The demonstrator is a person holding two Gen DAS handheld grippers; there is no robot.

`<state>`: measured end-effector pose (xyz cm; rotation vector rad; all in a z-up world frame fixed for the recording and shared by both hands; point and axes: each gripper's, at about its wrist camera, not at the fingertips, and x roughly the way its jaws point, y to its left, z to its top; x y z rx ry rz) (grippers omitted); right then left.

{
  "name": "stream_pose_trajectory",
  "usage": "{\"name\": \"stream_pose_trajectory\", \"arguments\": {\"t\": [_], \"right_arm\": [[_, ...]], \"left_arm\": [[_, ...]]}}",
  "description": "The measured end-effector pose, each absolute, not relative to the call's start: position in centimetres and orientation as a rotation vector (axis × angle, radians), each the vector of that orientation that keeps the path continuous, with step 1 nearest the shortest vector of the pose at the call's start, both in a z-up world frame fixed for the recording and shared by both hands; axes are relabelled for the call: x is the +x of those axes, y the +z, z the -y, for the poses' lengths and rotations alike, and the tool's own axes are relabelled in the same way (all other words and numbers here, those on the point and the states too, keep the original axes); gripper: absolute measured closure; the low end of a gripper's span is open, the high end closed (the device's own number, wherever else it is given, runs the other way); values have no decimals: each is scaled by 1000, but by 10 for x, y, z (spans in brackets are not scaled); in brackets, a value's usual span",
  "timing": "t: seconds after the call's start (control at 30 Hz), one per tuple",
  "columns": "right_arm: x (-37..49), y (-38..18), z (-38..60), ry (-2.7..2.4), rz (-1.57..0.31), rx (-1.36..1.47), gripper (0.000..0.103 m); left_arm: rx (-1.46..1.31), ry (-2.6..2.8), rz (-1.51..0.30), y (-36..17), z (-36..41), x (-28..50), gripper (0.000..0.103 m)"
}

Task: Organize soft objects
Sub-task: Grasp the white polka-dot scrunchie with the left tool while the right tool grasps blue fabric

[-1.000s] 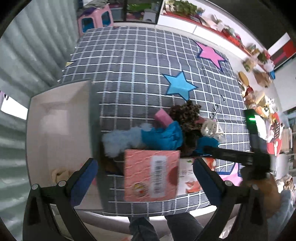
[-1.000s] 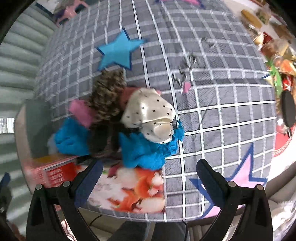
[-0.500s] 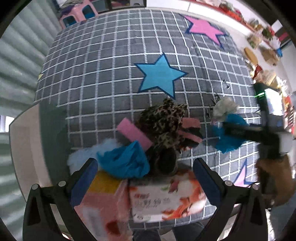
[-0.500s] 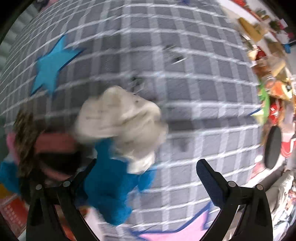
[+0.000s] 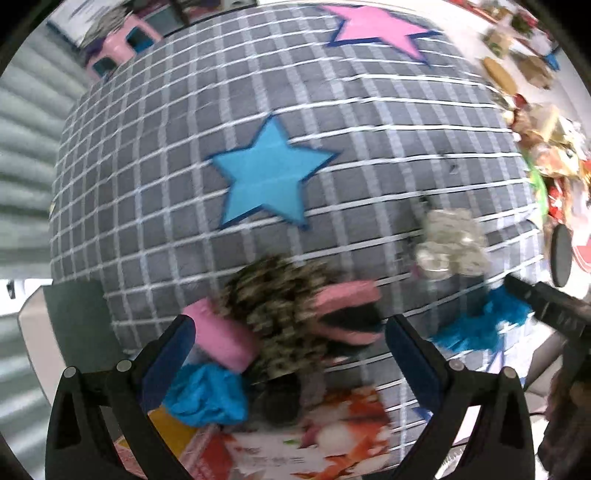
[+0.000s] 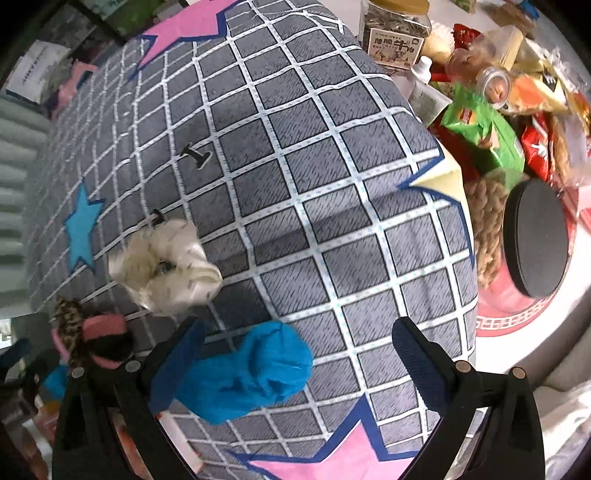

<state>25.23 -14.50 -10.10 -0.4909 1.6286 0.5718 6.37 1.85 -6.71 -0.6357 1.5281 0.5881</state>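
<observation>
On the checked grey cloth lie soft things. In the left wrist view my left gripper (image 5: 290, 347) stands open over a leopard-print scrunchie (image 5: 280, 295), a pink sponge (image 5: 221, 336), a pink-and-black scrunchie (image 5: 349, 314) and a blue cloth (image 5: 207, 391). A cream dotted scrunchie (image 5: 448, 242) lies apart to the right. In the right wrist view my right gripper (image 6: 295, 354) is open, with a blue fluffy cloth (image 6: 251, 373) lying against its left finger. The cream scrunchie (image 6: 166, 258) sits just beyond it.
A tissue pack (image 5: 317, 435) lies at the near edge. A grey-rimmed box (image 5: 70, 325) stands at the left. Snack bags (image 6: 484, 129), jars (image 6: 395, 33) and a black lid (image 6: 535, 236) crowd the right side past the cloth's edge. A pink stool (image 5: 122, 48) stands far behind.
The right gripper swung right, carrying the cream scrunchie and blue cloth away from the pile. The left gripper moved forward from the box toward the remaining pile.
</observation>
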Motion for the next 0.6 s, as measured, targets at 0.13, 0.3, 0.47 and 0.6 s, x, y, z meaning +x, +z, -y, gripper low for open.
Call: {"name": "stream_pose_trajectory", "arguments": {"t": [0.13, 0.3, 0.47, 0.6], "right_arm": [[235, -92, 165, 622, -1643, -465, 1], [208, -82, 184, 679, -1620, -500, 1], [205, -79, 211, 690, -1630, -483, 1], [211, -82, 212, 739, -1622, -492, 1]], "left_arm": [[-616, 510, -1515, -71, -5, 101, 0], [-598, 437, -1515, -88, 15, 146, 0], [-568, 401, -1514, -103, 30, 176, 0], [-519, 399, -1540, -120, 36, 189, 0]]}}
